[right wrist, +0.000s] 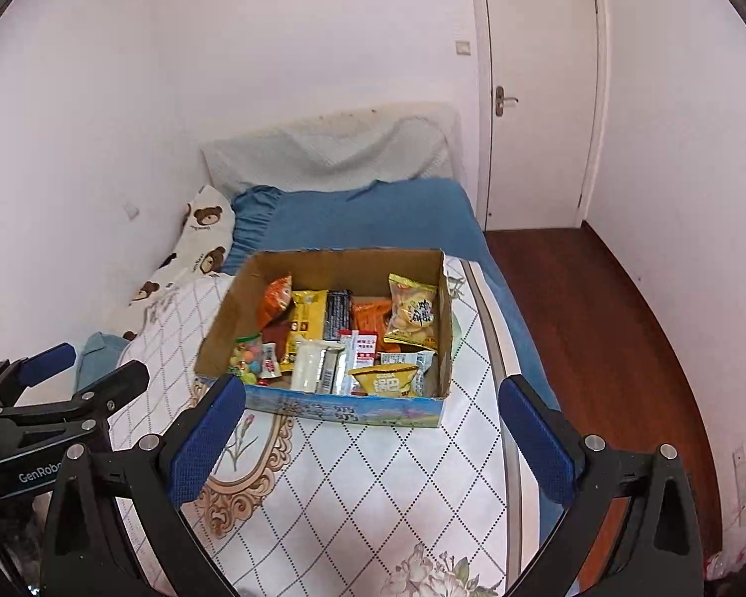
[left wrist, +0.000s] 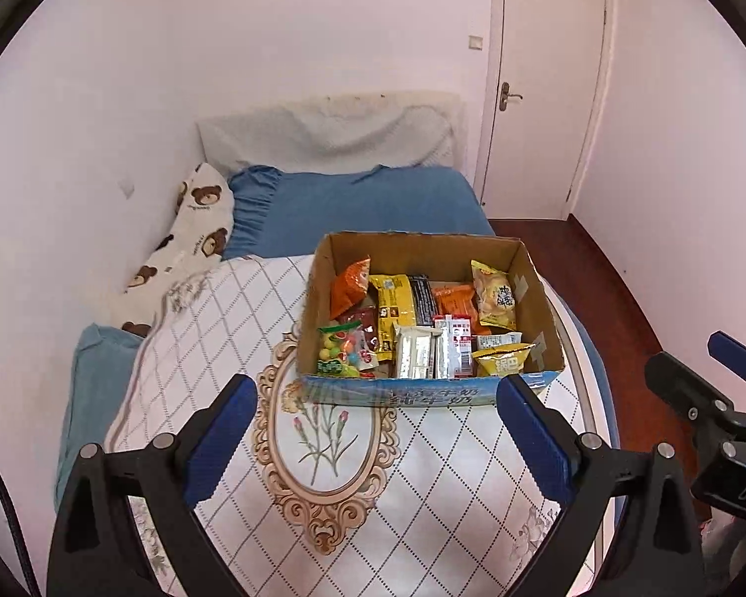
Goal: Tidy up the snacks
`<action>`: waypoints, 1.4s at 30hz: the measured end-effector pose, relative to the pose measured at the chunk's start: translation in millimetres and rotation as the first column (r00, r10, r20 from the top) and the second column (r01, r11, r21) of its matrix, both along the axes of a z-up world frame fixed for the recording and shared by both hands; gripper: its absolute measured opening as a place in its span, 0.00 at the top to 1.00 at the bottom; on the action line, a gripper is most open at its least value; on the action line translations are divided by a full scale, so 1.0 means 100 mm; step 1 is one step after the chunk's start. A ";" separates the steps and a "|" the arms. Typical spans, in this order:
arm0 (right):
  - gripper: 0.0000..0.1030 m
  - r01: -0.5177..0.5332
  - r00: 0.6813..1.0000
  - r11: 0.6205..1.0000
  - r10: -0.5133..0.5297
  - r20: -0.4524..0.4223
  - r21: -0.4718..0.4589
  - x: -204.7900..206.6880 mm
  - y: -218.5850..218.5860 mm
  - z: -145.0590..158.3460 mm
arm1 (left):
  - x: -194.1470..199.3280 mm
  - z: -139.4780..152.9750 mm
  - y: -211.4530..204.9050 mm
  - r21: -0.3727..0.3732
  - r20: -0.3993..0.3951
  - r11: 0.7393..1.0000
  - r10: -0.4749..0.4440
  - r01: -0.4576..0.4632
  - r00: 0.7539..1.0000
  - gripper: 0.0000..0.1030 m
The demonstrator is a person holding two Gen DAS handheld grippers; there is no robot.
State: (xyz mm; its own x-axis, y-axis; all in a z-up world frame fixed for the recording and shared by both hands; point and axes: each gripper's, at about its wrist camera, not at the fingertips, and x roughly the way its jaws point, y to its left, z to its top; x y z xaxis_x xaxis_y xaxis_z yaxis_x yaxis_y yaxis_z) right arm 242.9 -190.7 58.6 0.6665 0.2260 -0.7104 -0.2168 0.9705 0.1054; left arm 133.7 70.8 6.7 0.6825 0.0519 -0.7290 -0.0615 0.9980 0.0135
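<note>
An open cardboard box (left wrist: 542, 298) (right wrist: 224, 313) with a blue printed front stands on the bed's white quilt. It holds several snack packets: an orange bag (left wrist: 349, 283) (right wrist: 274, 298), a yellow bag (left wrist: 395, 308), a candy bag (left wrist: 340, 350) (right wrist: 247, 355), silver bars (left wrist: 415, 350) (right wrist: 318, 363), a biscuit pack (left wrist: 495, 293) (right wrist: 415, 313). My left gripper (left wrist: 375, 443) hovers open in front of the box, nothing between its blue pads. My right gripper (right wrist: 373, 443) is also open and empty, just short of the box's front. Each gripper shows at the edge of the other's view.
The quilt (left wrist: 333, 447) has a floral oval pattern. A bear-print pillow (left wrist: 194, 234) and blue bedding (left wrist: 363, 209) lie behind the box, against the wall. A shut white door (left wrist: 542, 89) and dark wooden floor (right wrist: 597, 328) are to the right of the bed.
</note>
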 end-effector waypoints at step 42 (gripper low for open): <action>0.00 0.095 0.995 0.995 -0.095 0.008 -0.043 0.34 -0.09 -0.46 | 0.54 -0.49 -0.02 0.036 -0.018 0.998 0.057 -0.056 0.998 0.00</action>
State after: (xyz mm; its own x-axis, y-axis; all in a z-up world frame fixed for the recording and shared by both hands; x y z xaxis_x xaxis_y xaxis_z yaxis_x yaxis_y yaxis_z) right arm 277.0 -200.0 12.4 0.6880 0.1304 -0.7138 -0.1240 0.9904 0.0614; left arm 188.0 69.0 -41.8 0.6636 0.1160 -0.7390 -0.1172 0.9918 0.0505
